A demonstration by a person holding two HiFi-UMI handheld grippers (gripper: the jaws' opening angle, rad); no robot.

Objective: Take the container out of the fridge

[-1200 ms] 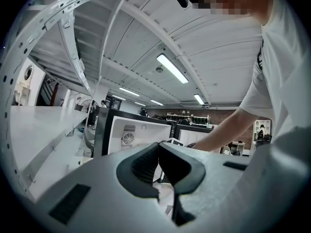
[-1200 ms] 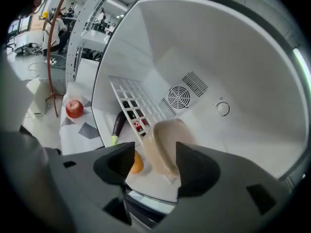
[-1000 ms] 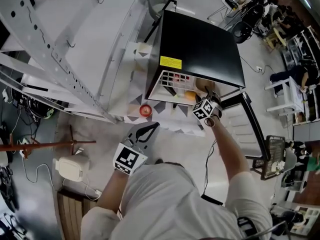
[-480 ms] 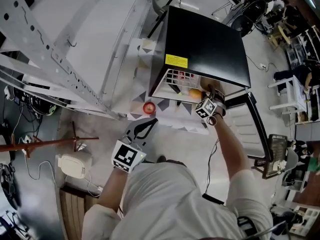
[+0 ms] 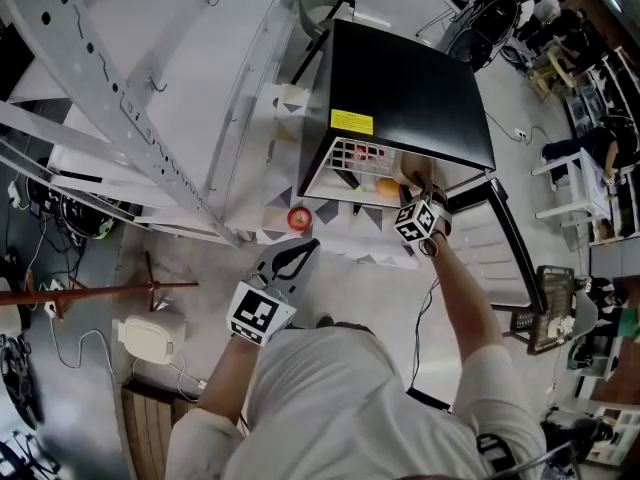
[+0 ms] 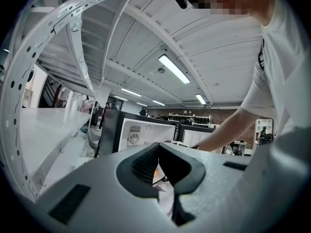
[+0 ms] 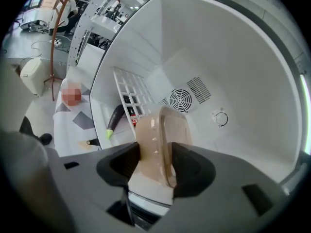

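Observation:
A small black fridge (image 5: 410, 88) stands open on the floor, its white inside facing me. My right gripper (image 5: 414, 186) reaches into its mouth. In the right gripper view a translucent beige container (image 7: 155, 140) with a clear lid stands on edge between the jaws. The right gripper (image 7: 156, 161) is closing and both pads touch the container's sides. My left gripper (image 5: 303, 250) hangs low in front of the fridge with nothing in it. Seen in its own view, the left gripper (image 6: 158, 152) has its pads together.
The fridge door (image 5: 500, 258) swings out to the right. Inside are a wire shelf (image 7: 131, 93), a dark green-tipped item (image 7: 114, 120) and an orange thing (image 5: 388, 187). A red object (image 5: 297, 218) lies on the floor. A white metal rack (image 5: 100, 118) stands left.
The right gripper has stayed at the fridge's mouth, shifting only slightly. The left gripper has kept its place.

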